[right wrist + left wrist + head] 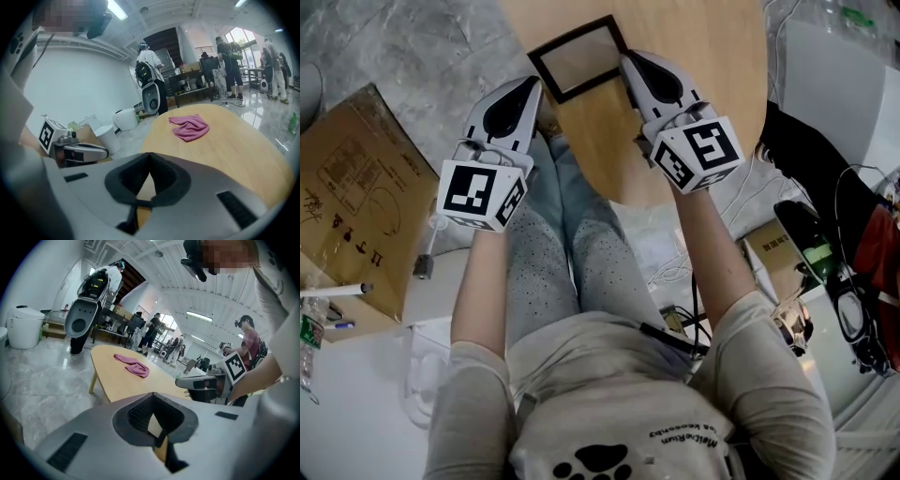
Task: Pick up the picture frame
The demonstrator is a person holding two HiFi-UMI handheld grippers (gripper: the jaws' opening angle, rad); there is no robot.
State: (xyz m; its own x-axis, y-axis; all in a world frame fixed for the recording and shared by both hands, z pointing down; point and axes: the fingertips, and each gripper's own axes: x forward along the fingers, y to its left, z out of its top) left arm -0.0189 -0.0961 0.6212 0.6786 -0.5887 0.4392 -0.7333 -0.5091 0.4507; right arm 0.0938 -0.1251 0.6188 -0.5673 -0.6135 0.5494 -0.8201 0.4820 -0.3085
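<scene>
The picture frame [578, 58] is a thin black rectangle with clear glass, and the wooden table [712, 56] shows through it. It hangs over the table's near end, held from both sides. My left gripper [534, 86] is shut on its left edge and my right gripper [626, 64] on its right edge. In the left gripper view the jaws [152, 397] meet at their tips, with the frame's dark edge [161, 439] caught low between them. The right gripper view shows the same: closed jaws [150, 155] with the black frame edge [136, 205] between them.
A pink cloth [132, 365] lies further along the table. A cardboard box [356, 197] sits on the floor at the left, and cables and gear [825, 253] at the right. The person's legs are under the table edge. People stand in the background.
</scene>
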